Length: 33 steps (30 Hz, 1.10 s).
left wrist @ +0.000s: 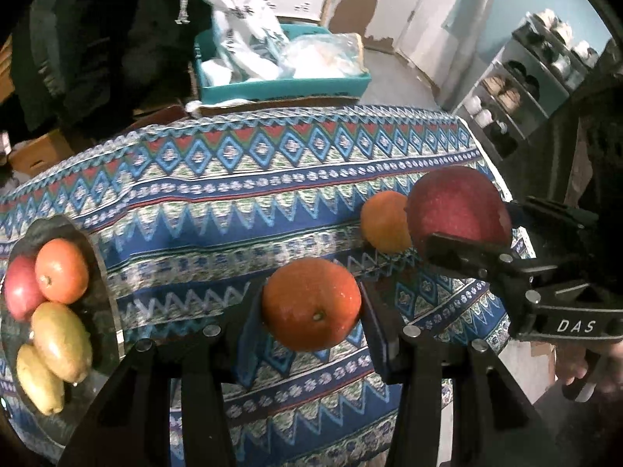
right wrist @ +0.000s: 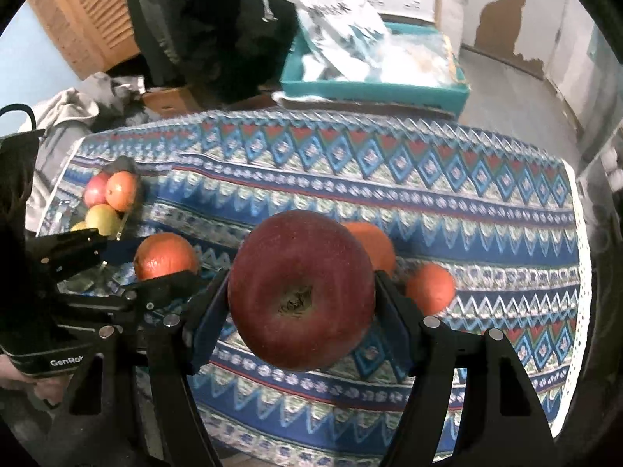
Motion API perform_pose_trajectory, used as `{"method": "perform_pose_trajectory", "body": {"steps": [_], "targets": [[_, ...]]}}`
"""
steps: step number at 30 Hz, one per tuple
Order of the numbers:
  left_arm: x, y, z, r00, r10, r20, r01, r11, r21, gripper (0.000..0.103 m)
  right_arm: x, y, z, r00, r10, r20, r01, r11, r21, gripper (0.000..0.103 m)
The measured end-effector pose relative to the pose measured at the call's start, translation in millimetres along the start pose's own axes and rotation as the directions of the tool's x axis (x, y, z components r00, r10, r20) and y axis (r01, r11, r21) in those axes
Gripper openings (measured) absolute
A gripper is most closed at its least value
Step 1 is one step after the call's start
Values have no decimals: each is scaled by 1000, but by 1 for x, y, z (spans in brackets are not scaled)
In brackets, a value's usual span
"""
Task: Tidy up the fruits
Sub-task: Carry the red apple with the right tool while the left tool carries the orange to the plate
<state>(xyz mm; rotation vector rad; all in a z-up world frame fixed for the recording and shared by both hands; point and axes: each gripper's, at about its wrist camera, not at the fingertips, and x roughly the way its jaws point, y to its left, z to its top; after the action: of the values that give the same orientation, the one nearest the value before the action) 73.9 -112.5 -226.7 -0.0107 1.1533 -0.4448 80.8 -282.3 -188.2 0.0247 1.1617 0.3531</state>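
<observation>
Left wrist view: the left gripper (left wrist: pixel 311 305) has its black fingers (left wrist: pixel 251 311) clenched on a round orange (left wrist: pixel 310 303) with glossy, dimpled peel and a small green stem scar, held clear above the table (left wrist: pixel 241 202). The table wears a woven cloth in blue, red, white and green bands of zigzags and diamonds. At the left edge a shiny dark plate (left wrist: pixel 105 272) carries four fruits: one red apple (left wrist: pixel 19 292), one smooth orange (left wrist: pixel 62 270) and two elongated yellow-green mangoes (left wrist: pixel 62 342), all touching. To the right, the right gripper (left wrist: pixel 467 229) grips a large speckled red apple (left wrist: pixel 457 206); just beside it a smaller orange (left wrist: pixel 383 220) shows against the cloth. Beyond the table stands a teal tray (left wrist: pixel 284 85) heaped with crinkled plastic bags.

Right wrist view: the right gripper (right wrist: pixel 301 292) fingers (right wrist: pixel 393 303) are clamped on either side of the big red apple (right wrist: pixel 301 292), its matte skin finely streaked, its brown calyx hollow facing the camera, lifted off the cloth. Behind it two oranges lie on the table: one (right wrist: pixel 373 245) partly hidden by the apple, one (right wrist: pixel 430 286) just right of it. At left, the left gripper (right wrist: pixel 155 268) carries its orange (right wrist: pixel 165 255). Farther left the plate's fruit pile (right wrist: pixel 107 202) shows one apple, one orange and two yellowish fruits, one of them barely showing.
</observation>
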Motion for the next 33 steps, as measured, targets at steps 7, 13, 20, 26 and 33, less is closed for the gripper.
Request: {"method": "perform_pose_trajectory", "body": {"steps": [7, 13, 20, 26, 33], "targets": [[-22, 28, -10, 999, 30, 30, -29, 999, -44, 49, 4, 31, 16, 999, 36, 7, -35, 998, -53, 71], [-36, 54, -20, 997, 54, 46, -50, 995, -86, 49, 12, 59, 26, 997, 72, 2, -72, 993, -94, 71], [-51, 87, -34, 994, 86, 65, -77, 988, -136, 49, 22, 92, 38, 995, 99, -8, -99, 985, -145, 71], [-59, 114, -47, 992, 106, 67, -92, 979, -184, 49, 34, 124, 51, 991, 129, -20, -130, 974, -186, 71], [-64, 141, -62, 989, 136, 60, -119, 967, -224, 49, 56, 160, 60, 985, 164, -56, -173, 958, -230, 71]]}}
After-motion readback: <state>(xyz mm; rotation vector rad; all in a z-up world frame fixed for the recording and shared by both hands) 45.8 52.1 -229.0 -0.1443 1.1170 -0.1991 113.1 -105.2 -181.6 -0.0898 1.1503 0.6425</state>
